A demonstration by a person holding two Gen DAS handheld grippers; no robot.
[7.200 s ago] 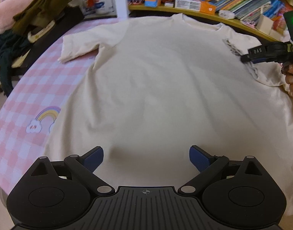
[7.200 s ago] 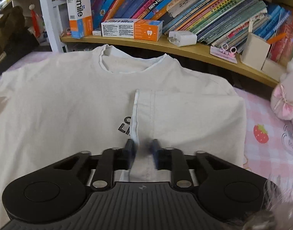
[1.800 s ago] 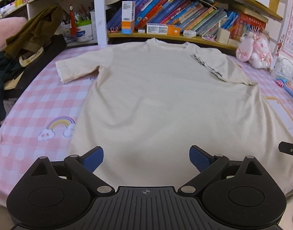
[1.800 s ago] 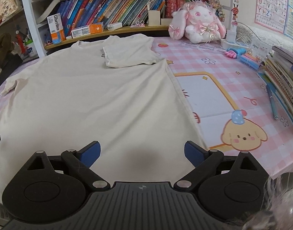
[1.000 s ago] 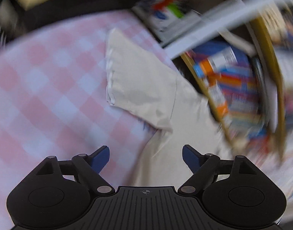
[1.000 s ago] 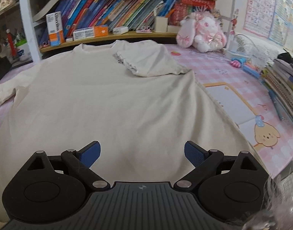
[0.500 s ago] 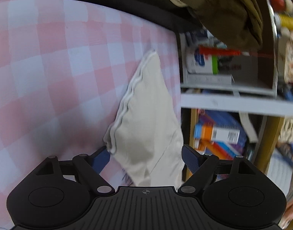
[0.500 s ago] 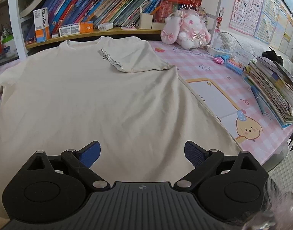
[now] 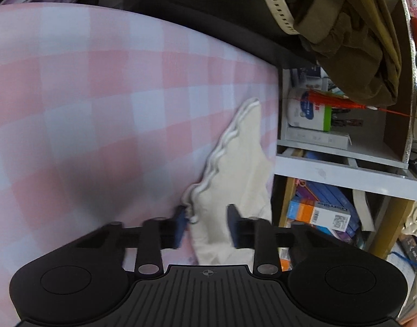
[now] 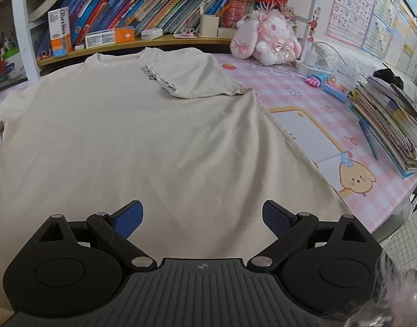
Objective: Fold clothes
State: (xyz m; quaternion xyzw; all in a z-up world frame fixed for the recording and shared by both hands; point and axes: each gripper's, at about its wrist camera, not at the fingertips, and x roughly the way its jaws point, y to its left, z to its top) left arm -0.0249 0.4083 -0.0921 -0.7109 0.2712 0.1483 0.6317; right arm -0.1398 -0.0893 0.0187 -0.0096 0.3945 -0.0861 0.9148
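The left gripper had its jaws closing on the sleeve of the cream T-shirt, the hemmed cuff edge lying between the blue pads, which did not clearly press it yet. Only the left wrist view showed this sleeve, flat on the pink checked tablecloth beside a white shelf holding a white tub. The right wrist view alone showed the shirt's body spread across the table, its other sleeve folded inward, with the right gripper above the hem, jaws spread wide and empty. Behind, a wooden bookshelf held books and 2 orange boxes.
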